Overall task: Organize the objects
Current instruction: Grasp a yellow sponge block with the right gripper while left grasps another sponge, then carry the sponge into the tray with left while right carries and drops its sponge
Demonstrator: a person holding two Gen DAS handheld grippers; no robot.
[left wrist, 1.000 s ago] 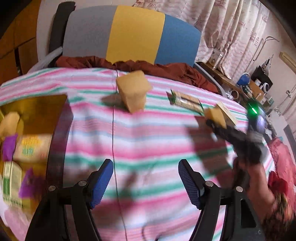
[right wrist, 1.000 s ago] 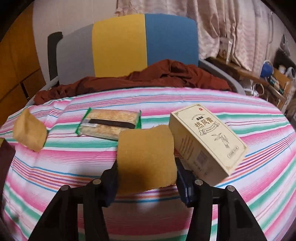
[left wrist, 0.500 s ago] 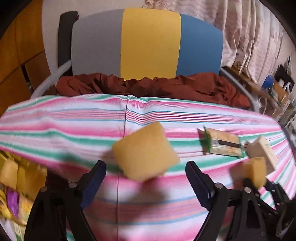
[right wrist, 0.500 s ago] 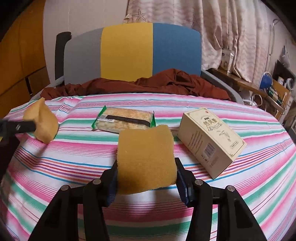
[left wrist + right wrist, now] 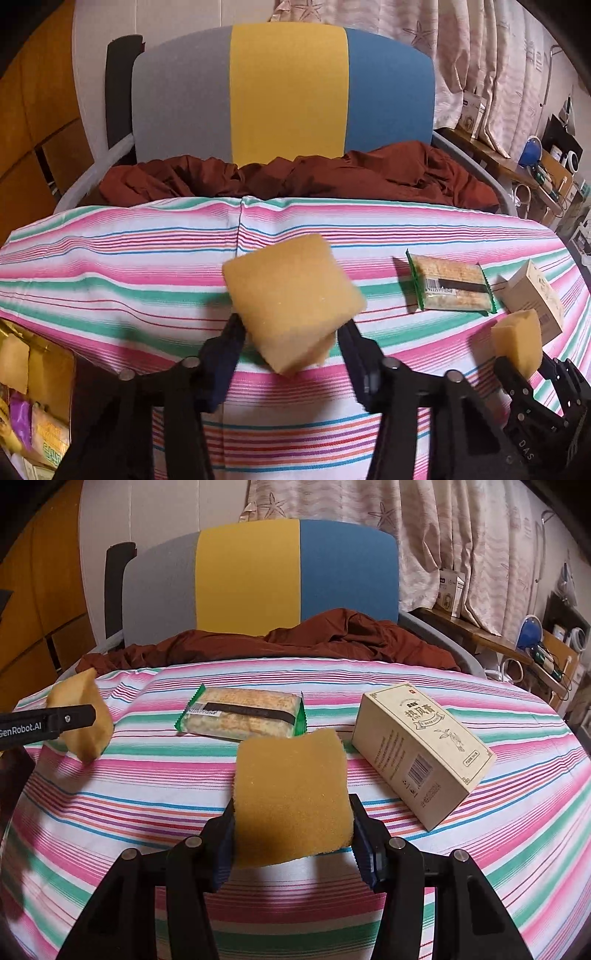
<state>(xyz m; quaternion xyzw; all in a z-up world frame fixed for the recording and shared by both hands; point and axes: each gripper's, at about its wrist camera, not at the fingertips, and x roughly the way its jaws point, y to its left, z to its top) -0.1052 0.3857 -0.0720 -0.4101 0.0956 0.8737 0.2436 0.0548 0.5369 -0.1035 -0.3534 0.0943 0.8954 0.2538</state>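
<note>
A yellow sponge [image 5: 291, 288] rests on the striped tablecloth [image 5: 110, 258], tilted on one corner. My left gripper [image 5: 291, 332] is closing on it, and both pads touch its lower sides. From the right wrist view, this sponge [image 5: 88, 742] is at the far left with a left finger [image 5: 48, 720] across it. My right gripper [image 5: 291, 834] is shut on a second yellow sponge [image 5: 291, 797], held just above the cloth. That held sponge [image 5: 517, 347] also shows at the lower right of the left wrist view.
A green-edged cracker packet [image 5: 243, 716] and a beige carton [image 5: 424, 749] lie on the cloth beyond the right gripper. A gold tray [image 5: 55, 369] with sponges and packets sits at the left edge. A brown garment [image 5: 295, 177] and a chair back [image 5: 288, 92] stand behind.
My left gripper moved forward to the sponge, which now sits between its fingers, and the jaws narrowed onto it. The right gripper stayed put with its sponge.
</note>
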